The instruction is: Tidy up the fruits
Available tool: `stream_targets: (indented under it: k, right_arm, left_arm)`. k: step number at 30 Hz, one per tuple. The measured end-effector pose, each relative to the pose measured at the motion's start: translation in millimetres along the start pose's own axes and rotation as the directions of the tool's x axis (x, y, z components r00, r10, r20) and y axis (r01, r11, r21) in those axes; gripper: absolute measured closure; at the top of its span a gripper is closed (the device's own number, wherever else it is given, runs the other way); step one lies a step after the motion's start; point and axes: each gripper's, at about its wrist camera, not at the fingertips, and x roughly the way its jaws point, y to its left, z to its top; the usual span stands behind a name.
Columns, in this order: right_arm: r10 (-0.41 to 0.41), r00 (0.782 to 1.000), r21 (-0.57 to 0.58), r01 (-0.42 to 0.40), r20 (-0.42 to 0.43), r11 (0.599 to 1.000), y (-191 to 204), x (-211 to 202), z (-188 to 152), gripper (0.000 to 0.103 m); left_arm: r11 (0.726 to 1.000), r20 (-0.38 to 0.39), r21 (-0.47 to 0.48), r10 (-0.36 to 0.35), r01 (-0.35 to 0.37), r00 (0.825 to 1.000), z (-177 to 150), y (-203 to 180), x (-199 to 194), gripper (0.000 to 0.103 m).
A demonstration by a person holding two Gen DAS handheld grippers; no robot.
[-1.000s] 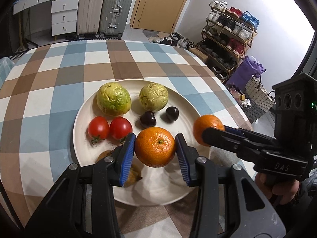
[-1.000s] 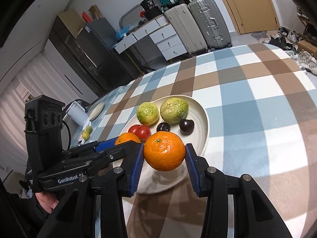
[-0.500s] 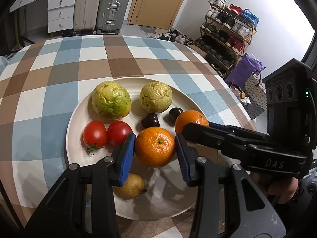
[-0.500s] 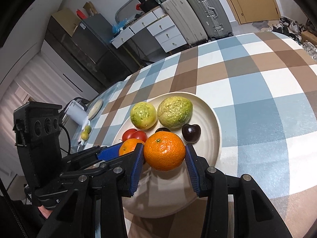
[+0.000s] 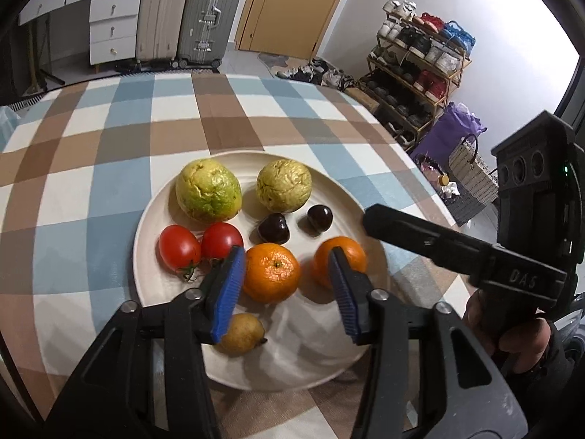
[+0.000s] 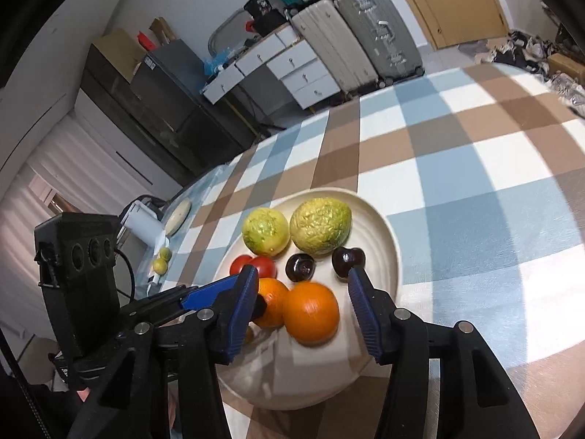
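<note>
A cream plate (image 5: 329, 362) (image 6: 387, 234) on the checked tablecloth holds two yellow-green guavas (image 5: 208, 190) (image 6: 321, 226), two red tomatoes (image 5: 179, 247) (image 6: 265, 265), two dark cherries (image 5: 274, 228) (image 6: 299, 267), a small pear (image 5: 243, 333) and two oranges. My left gripper (image 5: 285, 291) is open, with one orange (image 5: 272, 272) (image 6: 270, 301) lying on the plate between its blue pads. My right gripper (image 6: 301, 307) is open around the other orange (image 6: 310, 312) (image 5: 340, 259), which rests on the plate.
The table edge runs close on the right in the left wrist view, with a shoe rack (image 5: 420, 66) and bags beyond. Suitcases (image 5: 190, 14) and drawers stand behind the table. A white device (image 6: 142, 223) and small green fruits (image 6: 161, 261) lie at the table's far left.
Both grippers have opened and let go of their oranges, which now lie side by side on the plate. Both grippers came lower over the plate.
</note>
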Motion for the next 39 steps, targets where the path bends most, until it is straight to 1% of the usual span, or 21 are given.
stream_targets:
  k: [1, 7, 8, 10, 11, 13, 17, 20, 21, 23, 24, 25, 28, 30, 32, 33, 35, 36, 37, 38, 39]
  right_arm:
    - [-0.003, 1.000, 0.000, 0.003, 0.013, 1.000, 1, -6, 0, 0.042]
    - [-0.023, 0.994, 0.003, 0.023, 0.110, 1.000, 8, -44, -7, 0.016]
    - [-0.031, 0.992, 0.000, 0.031, 0.123, 1.000, 10, -50, -9, 0.016]
    - [-0.040, 0.988, -0.007, 0.042, 0.149, 0.999, 14, -63, -12, 0.015]
    - [-0.045, 0.986, -0.009, 0.047, 0.159, 0.999, 16, -69, -14, 0.014]
    - [-0.057, 0.980, -0.014, 0.061, 0.192, 0.998, 22, -82, -18, 0.003]
    - [-0.068, 0.965, -0.054, 0.084, 0.253, 0.995, 38, -105, -26, 0.002]
    - [-0.075, 0.948, -0.094, 0.109, 0.310, 0.990, 54, -122, -32, 0.000]
    - [-0.074, 0.941, -0.109, 0.116, 0.331, 0.987, 59, -128, -34, 0.000]
    - [-0.071, 0.927, -0.133, 0.128, 0.369, 0.983, 69, -139, -38, 0.000]
    - [-0.073, 0.918, -0.147, 0.140, 0.391, 0.979, 75, -143, -40, 0.000]
    - [-0.076, 0.907, -0.160, 0.155, 0.414, 0.975, 80, -148, -43, 0.000]
    - [-0.091, 0.862, -0.185, 0.208, 0.499, 0.960, 96, -163, -53, 0.000]
    - [-0.092, 0.834, -0.205, 0.238, 0.544, 0.949, 105, -170, -59, 0.000]
    - [-0.103, 0.800, -0.220, 0.283, 0.592, 0.933, 115, -177, -67, 0.000]
    - [-0.102, 0.777, -0.234, 0.308, 0.622, 0.922, 121, -181, -72, 0.000]
    - [-0.101, 0.743, -0.248, 0.344, 0.662, 0.906, 129, -187, -80, 0.000]
    - [-0.100, 0.717, -0.257, 0.372, 0.690, 0.892, 134, -190, -85, 0.000]
    - [-0.101, 0.702, -0.262, 0.389, 0.705, 0.883, 136, -191, -89, 0.000]
    - [-0.103, 0.688, -0.265, 0.407, 0.718, 0.874, 139, -193, -93, 0.000]
    - [-0.105, 0.676, -0.269, 0.424, 0.729, 0.865, 143, -194, -97, 0.000]
  left_arm:
    - [1.000, 0.008, -0.001, 0.003, -0.003, 1.000, -1, -1, -5, 0.049]
    - [1.000, 0.053, 0.006, 0.027, -0.028, 0.998, -5, -12, -38, 0.041]
    - [0.999, 0.065, 0.009, 0.033, -0.034, 0.997, -6, -15, -44, 0.040]
    - [0.998, 0.095, 0.017, 0.060, -0.062, 0.994, -9, -21, -58, 0.026]
    - [0.997, 0.117, 0.017, 0.072, -0.075, 0.991, -10, -24, -67, 0.023]
    - [0.995, 0.152, 0.018, 0.090, -0.093, 0.984, -12, -30, -81, 0.021]
    - [0.987, 0.204, 0.027, 0.148, -0.157, 0.968, -16, -41, -108, 0.017]
    - [0.983, 0.252, 0.020, 0.170, -0.181, 0.953, -19, -48, -131, 0.007]
    - [0.982, 0.282, 0.023, 0.173, -0.187, 0.944, -22, -52, -142, 0.000]
    - [0.977, 0.330, 0.038, 0.187, -0.211, 0.925, -24, -60, -157, 0.001]
    - [0.971, 0.359, 0.047, 0.201, -0.232, 0.912, -27, -65, -167, 0.001]
    - [0.968, 0.375, 0.051, 0.211, -0.248, 0.902, -27, -69, -172, 0.001]
    - [0.952, 0.443, 0.038, 0.257, -0.304, 0.859, -33, -76, -191, 0.001]
    - [0.947, 0.479, 0.027, 0.268, -0.319, 0.836, -38, -78, -203, 0.001]
    - [0.945, 0.513, 0.020, 0.271, -0.326, 0.815, -44, -80, -213, 0.001]
    - [0.940, 0.536, 0.013, 0.282, -0.342, 0.796, -49, -81, -219, 0.001]
    - [0.931, 0.568, 0.011, 0.293, -0.364, 0.769, -54, -82, -227, 0.001]
    - [0.925, 0.587, 0.015, 0.299, -0.379, 0.752, -58, -84, -232, 0.001]
    - [0.918, 0.605, 0.015, 0.307, -0.396, 0.735, -63, -85, -237, 0.001]
    - [0.915, 0.614, 0.014, 0.310, -0.403, 0.726, -66, -86, -240, 0.001]
    - [0.914, 0.618, 0.009, 0.314, -0.406, 0.721, -70, -86, -244, 0.001]
